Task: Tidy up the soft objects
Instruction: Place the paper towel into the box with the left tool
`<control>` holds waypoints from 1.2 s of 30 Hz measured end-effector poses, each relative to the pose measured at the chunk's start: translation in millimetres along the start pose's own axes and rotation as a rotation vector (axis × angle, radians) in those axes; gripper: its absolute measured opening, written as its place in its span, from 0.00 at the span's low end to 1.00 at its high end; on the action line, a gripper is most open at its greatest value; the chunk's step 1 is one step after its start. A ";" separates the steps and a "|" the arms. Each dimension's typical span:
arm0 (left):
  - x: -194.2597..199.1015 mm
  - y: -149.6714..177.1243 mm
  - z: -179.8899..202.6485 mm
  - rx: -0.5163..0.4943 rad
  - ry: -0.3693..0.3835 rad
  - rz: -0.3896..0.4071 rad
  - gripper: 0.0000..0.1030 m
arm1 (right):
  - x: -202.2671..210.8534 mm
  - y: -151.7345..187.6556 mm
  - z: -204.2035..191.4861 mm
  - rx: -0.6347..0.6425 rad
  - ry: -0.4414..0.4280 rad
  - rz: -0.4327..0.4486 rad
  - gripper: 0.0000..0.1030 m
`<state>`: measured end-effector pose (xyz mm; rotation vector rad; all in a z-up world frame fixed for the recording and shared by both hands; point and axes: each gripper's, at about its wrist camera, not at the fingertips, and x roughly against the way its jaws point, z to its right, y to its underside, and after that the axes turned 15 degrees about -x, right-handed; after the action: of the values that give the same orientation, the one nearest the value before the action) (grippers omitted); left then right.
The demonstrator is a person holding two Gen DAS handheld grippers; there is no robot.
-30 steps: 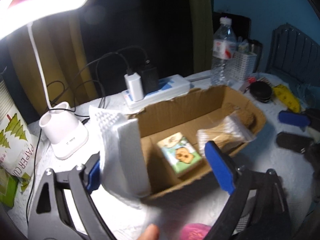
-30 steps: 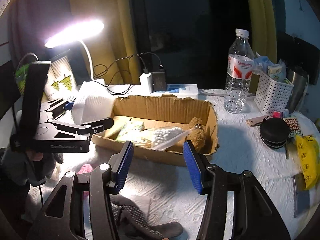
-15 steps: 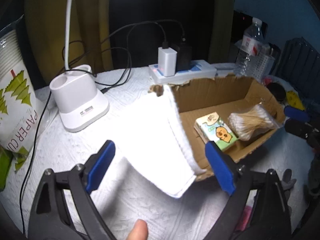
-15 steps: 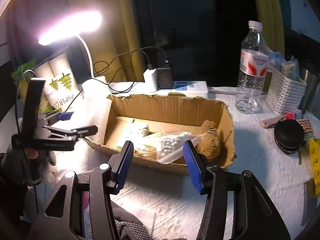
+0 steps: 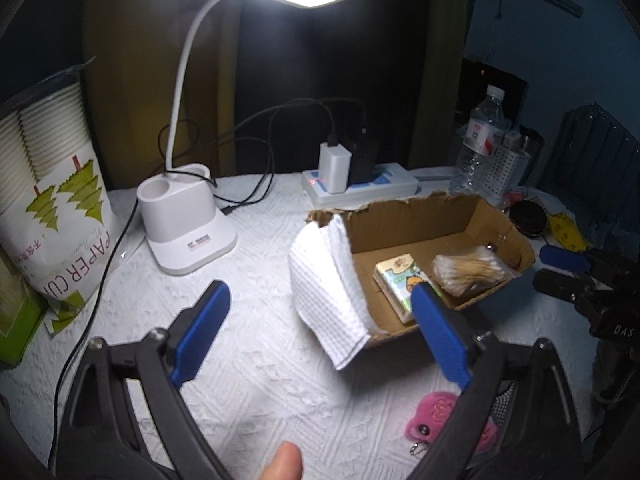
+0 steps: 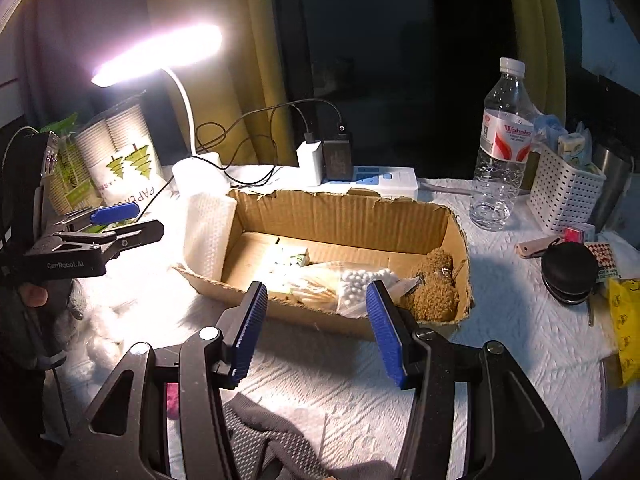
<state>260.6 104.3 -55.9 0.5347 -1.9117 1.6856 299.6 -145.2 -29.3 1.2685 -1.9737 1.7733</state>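
A folded white cloth [image 5: 328,284] hangs over the left end wall of an open cardboard box [image 5: 424,220]; it also shows in the right wrist view [image 6: 208,232]. The box [image 6: 344,216] holds a small tissue pack [image 5: 400,280], a bag of cotton swabs [image 6: 352,284] and a brown plush toy [image 6: 436,288]. My left gripper [image 5: 320,328] is open and empty, just in front of the cloth. My right gripper [image 6: 316,332] is open and empty, in front of the box's near wall. A pink soft item [image 5: 436,420] and a grey glove [image 6: 272,444] lie on the table.
A white desk lamp [image 5: 180,216] and a paper cup pack [image 5: 52,208] stand to the left. A power strip with chargers [image 6: 352,172], a water bottle [image 6: 504,144] and a white basket [image 6: 564,192] stand behind the box. A black round case [image 6: 568,272] lies at the right.
My left gripper has let go of the white cloth, which now drapes over the box's left wall, and has drawn back. The right gripper has moved slightly closer to the box.
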 end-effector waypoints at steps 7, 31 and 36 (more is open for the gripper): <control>32.0 14.9 -5.4 0.037 -0.014 0.046 0.90 | 10.2 8.3 -19.9 0.029 -0.007 -0.001 0.53; 34.1 62.9 -67.1 0.172 0.008 0.039 0.90 | -113.8 -6.6 -130.8 0.101 -0.111 -0.149 0.21; 26.6 63.5 -67.1 0.175 0.025 0.034 0.90 | -114.9 -11.4 -124.0 0.070 -0.114 -0.134 0.05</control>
<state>209.7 181.0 -83.3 0.5472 -1.7749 1.8844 330.5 17.8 -63.4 1.5177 -1.8492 1.7561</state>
